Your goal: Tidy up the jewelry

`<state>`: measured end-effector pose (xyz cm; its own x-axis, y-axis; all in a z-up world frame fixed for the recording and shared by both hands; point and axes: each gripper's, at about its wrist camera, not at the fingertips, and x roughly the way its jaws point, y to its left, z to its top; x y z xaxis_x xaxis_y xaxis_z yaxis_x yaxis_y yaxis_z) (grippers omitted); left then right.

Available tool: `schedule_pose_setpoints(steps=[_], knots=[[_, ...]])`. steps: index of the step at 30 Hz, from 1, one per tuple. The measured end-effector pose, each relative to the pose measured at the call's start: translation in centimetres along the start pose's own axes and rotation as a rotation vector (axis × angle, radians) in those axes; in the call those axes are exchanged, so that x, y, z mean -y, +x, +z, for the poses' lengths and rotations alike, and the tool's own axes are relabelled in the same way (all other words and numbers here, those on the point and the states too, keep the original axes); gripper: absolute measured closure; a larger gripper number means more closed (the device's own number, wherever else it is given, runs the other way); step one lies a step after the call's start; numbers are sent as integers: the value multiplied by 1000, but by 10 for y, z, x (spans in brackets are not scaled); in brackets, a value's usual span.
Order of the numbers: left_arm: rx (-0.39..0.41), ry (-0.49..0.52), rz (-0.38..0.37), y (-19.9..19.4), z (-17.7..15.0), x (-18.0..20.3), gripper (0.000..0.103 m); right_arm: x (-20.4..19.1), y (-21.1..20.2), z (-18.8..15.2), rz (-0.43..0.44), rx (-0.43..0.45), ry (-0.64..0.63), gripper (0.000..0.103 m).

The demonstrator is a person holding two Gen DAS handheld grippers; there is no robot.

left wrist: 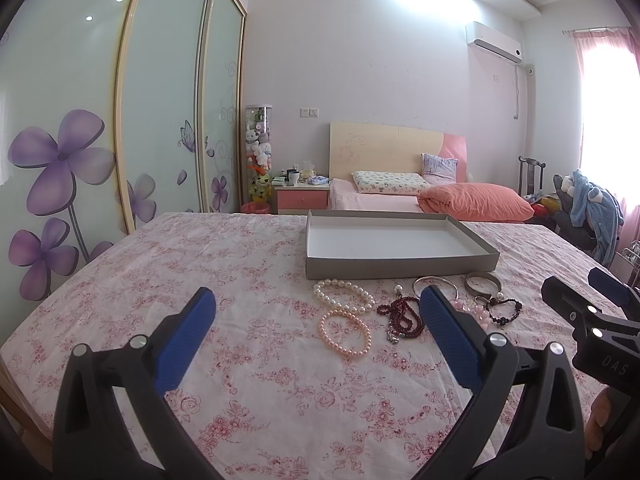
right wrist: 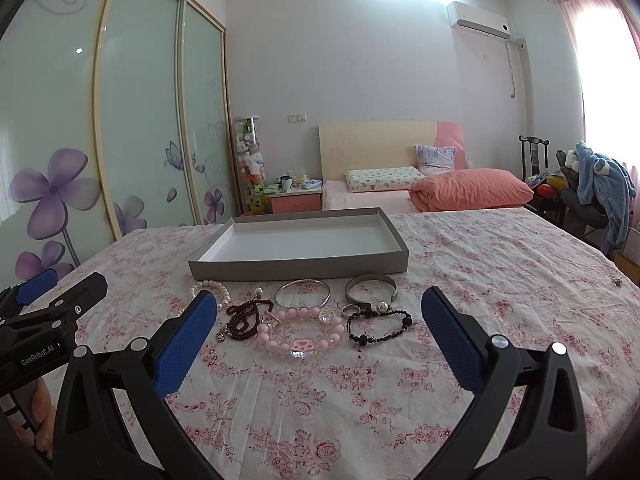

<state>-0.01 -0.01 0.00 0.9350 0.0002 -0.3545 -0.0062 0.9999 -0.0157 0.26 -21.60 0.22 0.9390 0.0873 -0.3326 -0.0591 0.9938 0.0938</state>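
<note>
An empty grey box (left wrist: 400, 268) (right wrist: 300, 266) lies on the floral cloth. In front of it lie a white pearl bracelet (left wrist: 343, 295), a pink pearl bracelet (left wrist: 345, 332), dark red beads (left wrist: 402, 316) (right wrist: 244, 318), a thin silver bangle (right wrist: 303, 293), a wide silver cuff (right wrist: 370, 286), a pink bead bracelet (right wrist: 300, 332) and a black bead bracelet (right wrist: 378, 328). My left gripper (left wrist: 318, 316) is open and empty, just short of the pearl bracelets. My right gripper (right wrist: 320, 316) is open and empty, just short of the pink bead bracelet.
The table with floral cloth (right wrist: 480, 280) fills the foreground. Behind it are a bed with an orange quilt (left wrist: 476, 202), a pink nightstand (left wrist: 302, 198), a sliding wardrobe (left wrist: 120, 120) at left and a chair with clothes (right wrist: 600, 192) at right.
</note>
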Motion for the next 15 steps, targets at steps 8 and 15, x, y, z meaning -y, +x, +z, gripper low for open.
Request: schedule_pose_setpoints(steps=[8, 15], knots=[[0, 0, 0, 0, 0, 0, 4, 0, 0, 0, 1, -2, 1, 2], [-1, 0, 1, 0, 0, 0, 4, 0, 0, 0, 0, -4, 3, 2]])
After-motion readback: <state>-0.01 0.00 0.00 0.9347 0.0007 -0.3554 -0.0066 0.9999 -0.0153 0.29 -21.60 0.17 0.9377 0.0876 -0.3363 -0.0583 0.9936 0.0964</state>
